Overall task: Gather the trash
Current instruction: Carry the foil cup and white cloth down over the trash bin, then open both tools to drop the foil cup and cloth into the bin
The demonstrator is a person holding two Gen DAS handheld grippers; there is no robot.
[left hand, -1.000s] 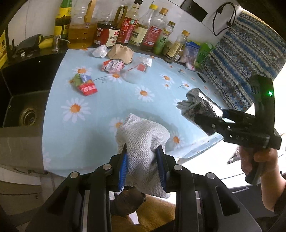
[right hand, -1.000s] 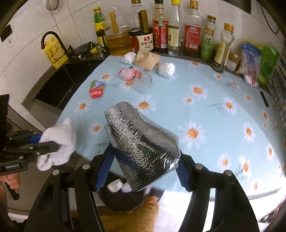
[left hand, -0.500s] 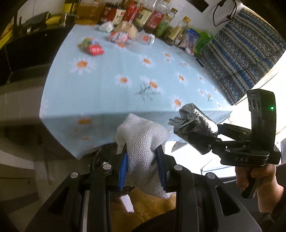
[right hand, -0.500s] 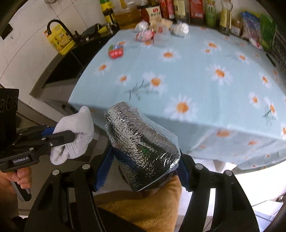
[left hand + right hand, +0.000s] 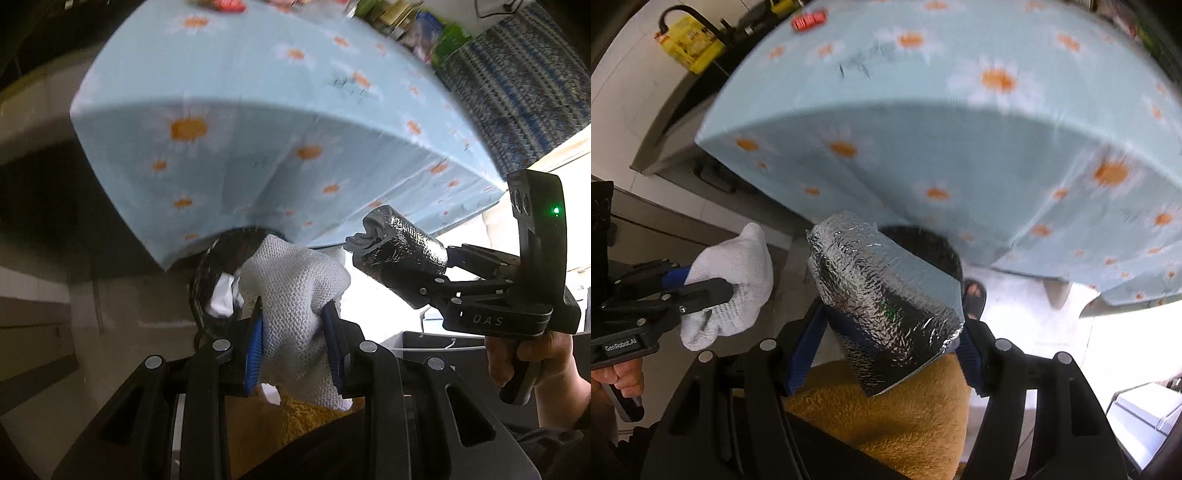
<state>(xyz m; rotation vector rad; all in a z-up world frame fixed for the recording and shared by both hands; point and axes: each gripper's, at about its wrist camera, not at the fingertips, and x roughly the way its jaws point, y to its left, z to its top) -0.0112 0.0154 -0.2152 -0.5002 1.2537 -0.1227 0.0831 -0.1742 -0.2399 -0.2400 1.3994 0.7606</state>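
Note:
My left gripper (image 5: 293, 321) is shut on a white knitted glove (image 5: 295, 280), which bulges out above the blue pads. My right gripper (image 5: 890, 325) is shut on a crumpled silver foil pouch (image 5: 879, 280). Both hang in front of the table's front edge, below the tabletop. Just beyond them a dark bin (image 5: 207, 266) sits under the overhanging cloth, with a white scrap (image 5: 223, 295) inside. The left wrist view shows the foil pouch (image 5: 399, 251) to the right of the glove. In the right wrist view the glove (image 5: 738, 258) is to the left.
A light blue daisy tablecloth (image 5: 258, 110) hangs over the table edge close above the bin. Loose wrappers and bottles show blurred at the far side. Tan fleecy fabric (image 5: 905, 406) lies under the grippers. A sandalled foot (image 5: 973, 295) stands beside the bin.
Both grippers have sunk from above the tabletop to below its front edge and tipped downward. The bin has come into view. Glove and foil pouch stay gripped.

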